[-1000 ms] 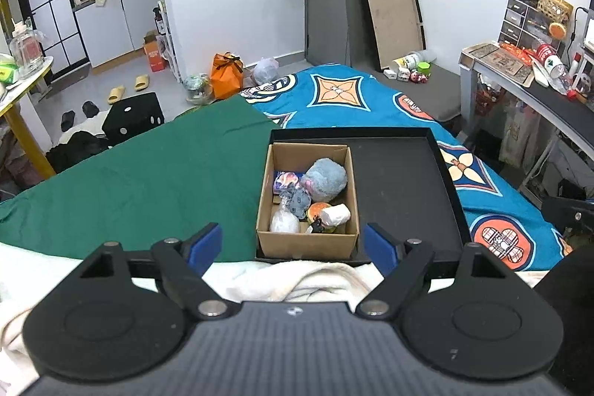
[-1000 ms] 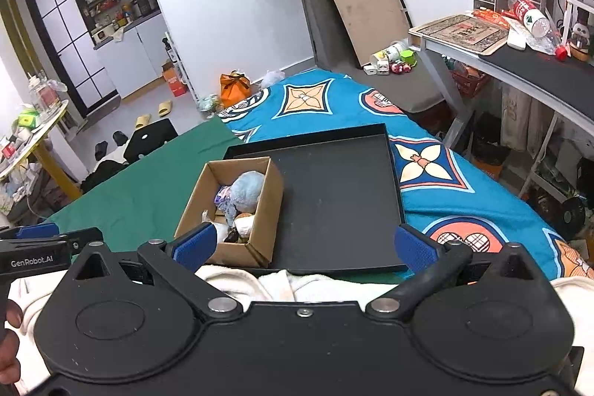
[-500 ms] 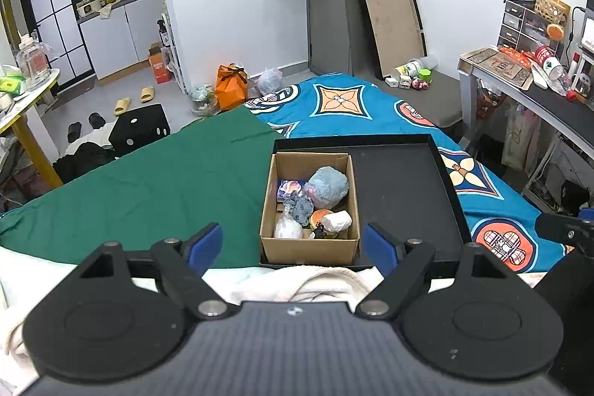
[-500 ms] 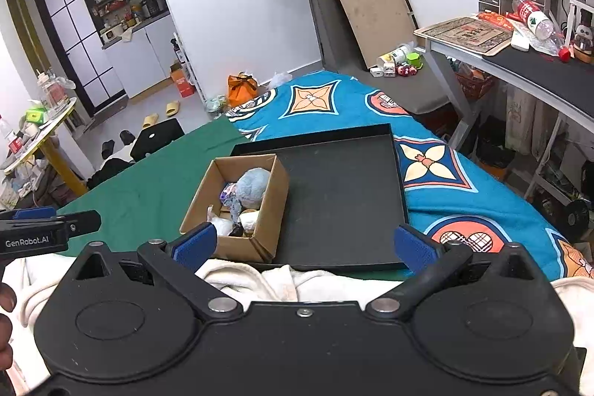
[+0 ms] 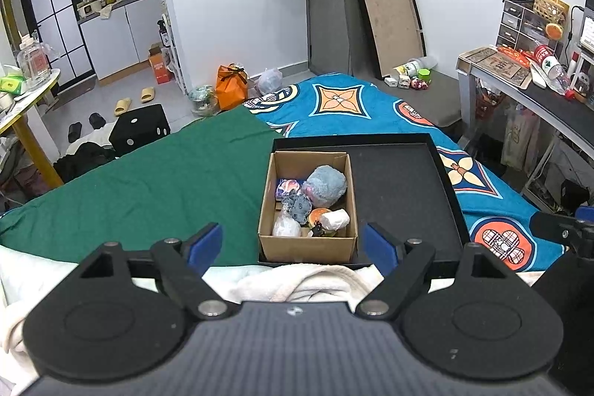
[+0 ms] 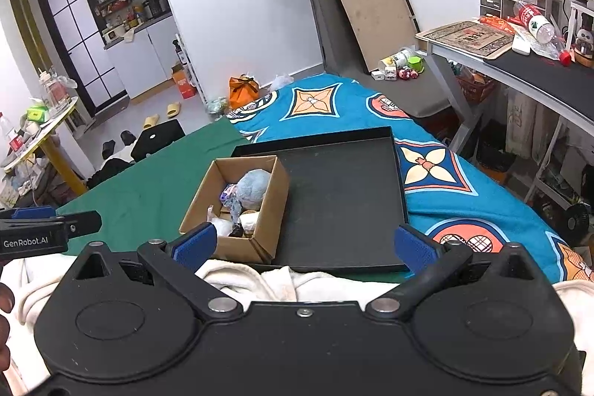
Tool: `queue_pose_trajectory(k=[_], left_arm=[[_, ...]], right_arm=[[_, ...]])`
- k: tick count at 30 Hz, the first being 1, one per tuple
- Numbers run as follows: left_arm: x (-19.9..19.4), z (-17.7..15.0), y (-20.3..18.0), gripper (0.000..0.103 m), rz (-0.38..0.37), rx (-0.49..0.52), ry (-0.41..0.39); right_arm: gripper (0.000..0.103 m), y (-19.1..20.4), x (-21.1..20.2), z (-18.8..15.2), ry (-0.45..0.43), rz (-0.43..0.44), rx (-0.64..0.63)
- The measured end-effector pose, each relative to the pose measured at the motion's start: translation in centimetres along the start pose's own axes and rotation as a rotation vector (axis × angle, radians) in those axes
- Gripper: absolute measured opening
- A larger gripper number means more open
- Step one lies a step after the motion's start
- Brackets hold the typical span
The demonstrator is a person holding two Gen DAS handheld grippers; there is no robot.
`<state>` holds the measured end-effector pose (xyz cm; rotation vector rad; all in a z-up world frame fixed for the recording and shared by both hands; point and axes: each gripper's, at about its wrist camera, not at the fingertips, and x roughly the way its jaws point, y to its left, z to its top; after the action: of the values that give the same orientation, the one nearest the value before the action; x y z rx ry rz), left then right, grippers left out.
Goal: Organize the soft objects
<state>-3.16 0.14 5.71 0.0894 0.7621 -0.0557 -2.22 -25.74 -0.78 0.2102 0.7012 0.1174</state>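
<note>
A brown cardboard box [image 5: 306,245] stands in the left part of a black tray [image 5: 401,188] on the bed. It holds several soft toys, among them a blue-grey plush [image 5: 326,184] and a white roll [image 5: 335,219]. The box [image 6: 269,206] and the plush [image 6: 253,186] also show in the right wrist view. My left gripper [image 5: 295,244] is open and empty, just short of the box. My right gripper [image 6: 302,242] is open and empty, above the tray's near edge [image 6: 334,266].
A cream towel [image 5: 308,281] lies bunched at the near side, against the tray. A green sheet [image 5: 148,188] covers the bed's left, a blue patterned one [image 5: 371,106] its right. A desk [image 6: 519,62] stands at the right, floor clutter beyond.
Both grippers have drawn back and up a little, so the box and tray look slightly farther and lower. Both stay open and empty. Nothing in the box has moved.
</note>
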Motion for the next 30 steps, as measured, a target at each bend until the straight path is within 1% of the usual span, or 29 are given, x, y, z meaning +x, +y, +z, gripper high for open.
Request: queue_pose_trajectory(k=[4, 22, 30], left_arm=[[-0.01, -0.05, 0.08, 0.082, 0.000, -0.005, -0.002], [0.10, -0.32, 0.20, 0.082, 0.004, -0.011, -0.005], [0.12, -0.44, 0.08, 0.082, 0.006, -0.015, -0.007]], right_arm=[[0.103, -0.05, -0.04, 0.08, 0.000, 0.008, -0.009], [0.103, 0.14, 0.42, -0.06, 0.020, -0.019, -0.031], [0.103, 0.06, 0.50, -0.06, 0.020, -0.012, -0.026]])
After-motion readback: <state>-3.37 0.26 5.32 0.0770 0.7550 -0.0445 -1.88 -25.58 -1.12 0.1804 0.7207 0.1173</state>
